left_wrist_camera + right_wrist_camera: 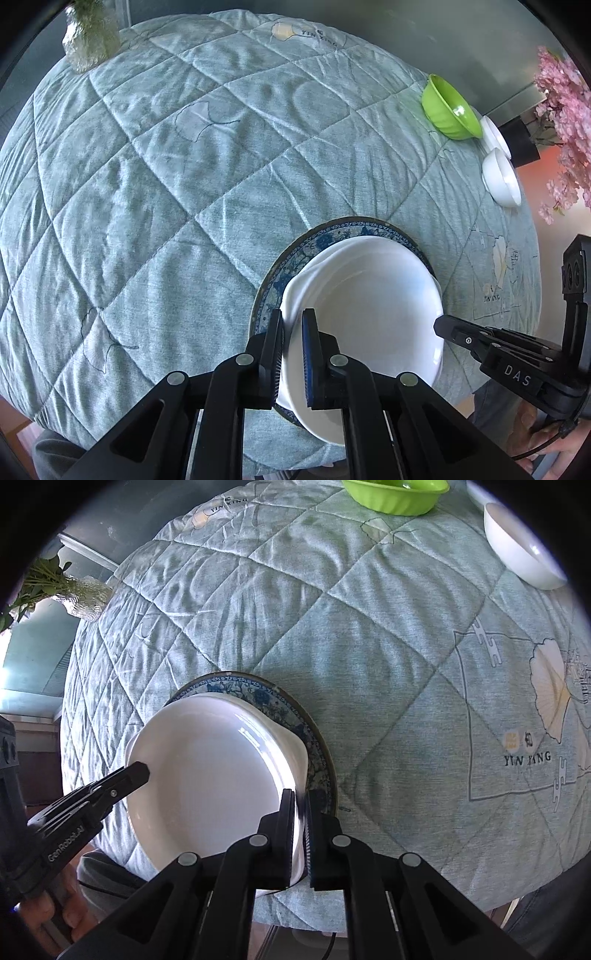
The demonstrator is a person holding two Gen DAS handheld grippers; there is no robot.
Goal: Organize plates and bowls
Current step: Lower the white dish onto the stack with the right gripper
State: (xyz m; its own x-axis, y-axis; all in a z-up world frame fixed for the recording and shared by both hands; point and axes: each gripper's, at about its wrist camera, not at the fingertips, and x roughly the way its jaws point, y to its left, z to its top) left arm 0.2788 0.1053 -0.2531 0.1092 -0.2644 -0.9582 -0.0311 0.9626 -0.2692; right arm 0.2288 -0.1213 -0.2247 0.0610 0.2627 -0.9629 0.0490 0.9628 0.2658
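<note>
Now both grippers, left (292, 354) and right (301, 834), clamp white plate (373, 314) rim, plate face-up on blue plate (325, 240).

Bright daylight; my white plate (214, 782) glares, nearly blown out. Fisheye bends the quilt (166, 184) at the dark, vignetted edges; the flowers (565, 122) look soft.

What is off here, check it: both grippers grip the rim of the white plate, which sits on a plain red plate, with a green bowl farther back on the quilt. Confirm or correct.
One detail is wrong. The plate under the white plate is a blue patterned plate, not plain red; the left wrist view shows it. The left gripper and right gripper do grip the rim, and the green bowl sits farther back on the quilt.
</note>
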